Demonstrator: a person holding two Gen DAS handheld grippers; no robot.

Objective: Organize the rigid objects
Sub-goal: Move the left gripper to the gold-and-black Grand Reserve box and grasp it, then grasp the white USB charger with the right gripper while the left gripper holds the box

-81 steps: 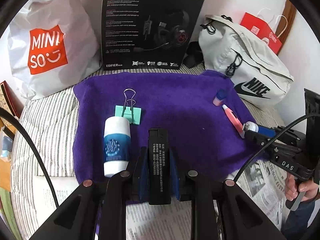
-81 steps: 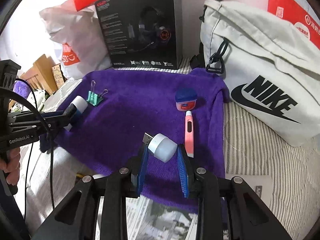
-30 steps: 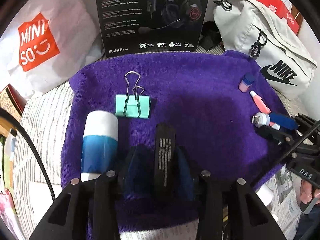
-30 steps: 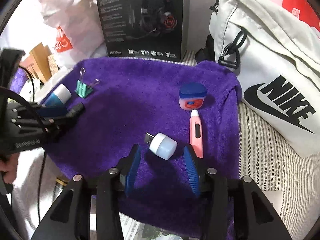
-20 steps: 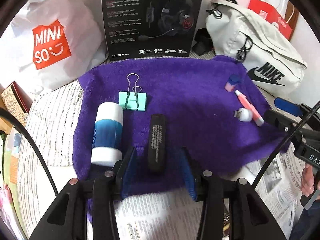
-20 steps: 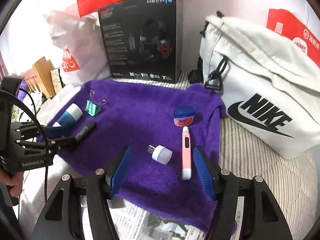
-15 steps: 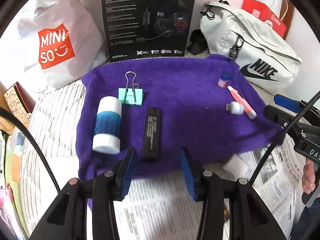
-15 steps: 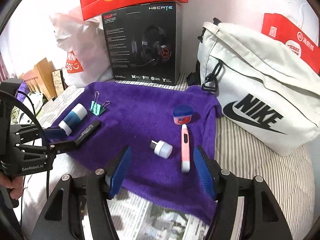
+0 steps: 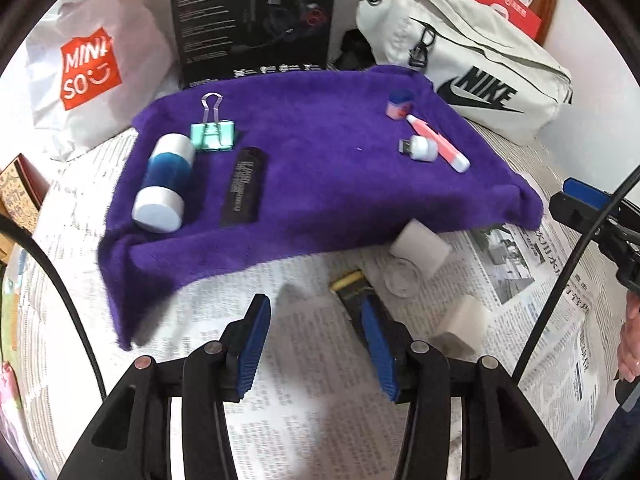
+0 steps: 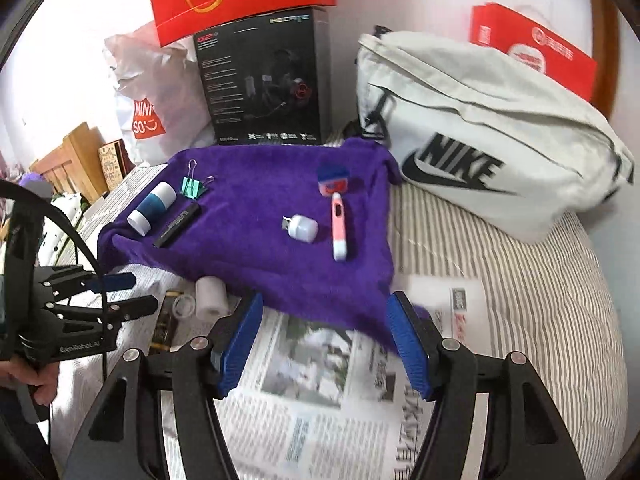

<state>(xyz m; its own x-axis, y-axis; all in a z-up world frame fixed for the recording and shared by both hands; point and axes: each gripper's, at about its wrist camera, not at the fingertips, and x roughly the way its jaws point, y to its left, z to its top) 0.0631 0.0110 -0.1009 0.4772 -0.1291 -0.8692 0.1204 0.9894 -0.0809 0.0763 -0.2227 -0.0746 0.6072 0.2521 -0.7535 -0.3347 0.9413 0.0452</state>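
Left wrist: fuzzy purple towel (image 9: 328, 184), crinkled newspaper (image 9: 304, 360).

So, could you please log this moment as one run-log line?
left gripper: open, empty, jaws just opening | right gripper: open, empty | black bar, USB light: on purple towel | next: likely items on newspaper

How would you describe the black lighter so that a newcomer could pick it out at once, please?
Find the purple towel in front of the black box. On its left side three things lie together: a green clip, a blue-and-white tube and the lighter. The lighter is the only flat black bar, with white print on it.
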